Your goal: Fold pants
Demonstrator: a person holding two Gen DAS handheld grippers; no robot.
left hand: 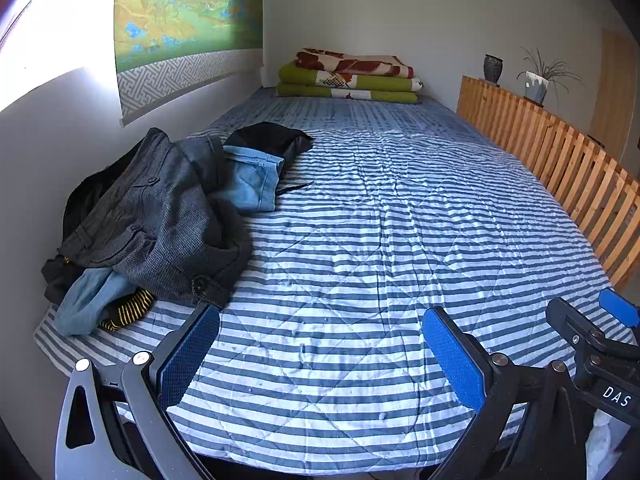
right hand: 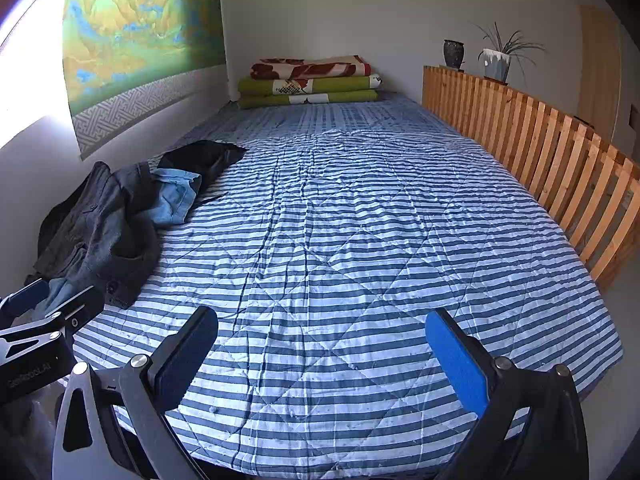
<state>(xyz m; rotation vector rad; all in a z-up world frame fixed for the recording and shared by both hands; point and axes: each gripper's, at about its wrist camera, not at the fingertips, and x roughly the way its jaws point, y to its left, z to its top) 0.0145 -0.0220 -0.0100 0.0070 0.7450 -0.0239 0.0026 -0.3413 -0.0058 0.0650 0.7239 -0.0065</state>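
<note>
Open room: the striped bed (right hand: 340, 220) lies bare across its middle and right, near to far.
Left side: heap of pants (left hand: 160, 216) against the wall, perhaps several garments.
Far end: folded blankets (right hand: 312, 80).
Right edge: slatted rail (right hand: 540, 152).

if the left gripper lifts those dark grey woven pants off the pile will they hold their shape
Probably not: the dark grey woven pants lie crumpled and draped, so they should hang limp. They overlap the light blue denim garment, so lifting may drag it along. The thick-looking weave suggests some weight.
</note>
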